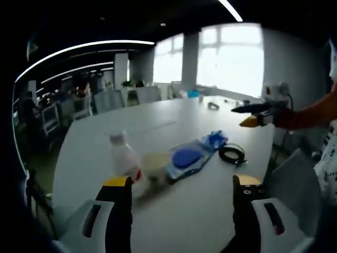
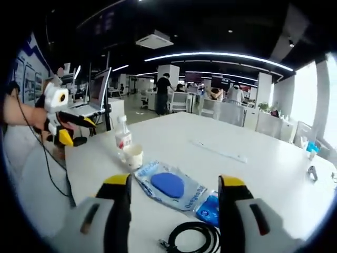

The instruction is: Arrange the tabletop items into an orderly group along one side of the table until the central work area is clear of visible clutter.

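Right claw (image 2: 176, 190) agape (empty), blue packet (image 2: 169, 185) just beyond, cable (image 2: 192, 238) between jaws.

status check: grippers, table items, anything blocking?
Left gripper, right gripper open, empty. Bottle, cup, blue packet, cable coil clustered mid-table. Nothing blocking.

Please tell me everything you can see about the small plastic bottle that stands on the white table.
The bottle is small and clear-looking plastic with a white cap and a label with some red on it. It stands upright on the white table, near the table's edge. A pale paper cup stands right beside it, apparently touching, though I cannot be sure. In the left gripper view the bottle looks blurred, just beyond that gripper's yellow-tipped fingers. Nothing grips it.
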Motion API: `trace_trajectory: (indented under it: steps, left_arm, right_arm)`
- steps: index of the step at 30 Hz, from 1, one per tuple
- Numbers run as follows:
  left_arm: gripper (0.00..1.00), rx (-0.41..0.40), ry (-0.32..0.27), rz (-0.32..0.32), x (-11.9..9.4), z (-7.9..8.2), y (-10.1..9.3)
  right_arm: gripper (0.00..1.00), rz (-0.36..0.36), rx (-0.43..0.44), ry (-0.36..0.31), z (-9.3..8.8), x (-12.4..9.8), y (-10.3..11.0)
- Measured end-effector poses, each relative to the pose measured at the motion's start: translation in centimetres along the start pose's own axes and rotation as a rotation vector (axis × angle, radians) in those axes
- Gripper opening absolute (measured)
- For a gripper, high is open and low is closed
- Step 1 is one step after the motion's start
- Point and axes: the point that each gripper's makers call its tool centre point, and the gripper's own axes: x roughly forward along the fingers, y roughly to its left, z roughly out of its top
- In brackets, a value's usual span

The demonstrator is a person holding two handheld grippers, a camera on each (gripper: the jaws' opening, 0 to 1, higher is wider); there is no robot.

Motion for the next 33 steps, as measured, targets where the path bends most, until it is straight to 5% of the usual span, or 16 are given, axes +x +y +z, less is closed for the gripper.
trace_trajectory:
  steps: [15, 33]
  left_arm:
    - [0.76, -0.032, -0.004, 0.031, -1.3, -1.3, -1.9]
    - [0.78, -0.02, 0.025, 0.015, -2.1, -2.2, -3.3]
  right_arm:
    - [0.67, -0.055, 0.032, 0.043, -3.9, -3.8, -2.4]
    - [0.72, -0.084, 0.069, 0.045, -6.5, -7.0, -2.5]
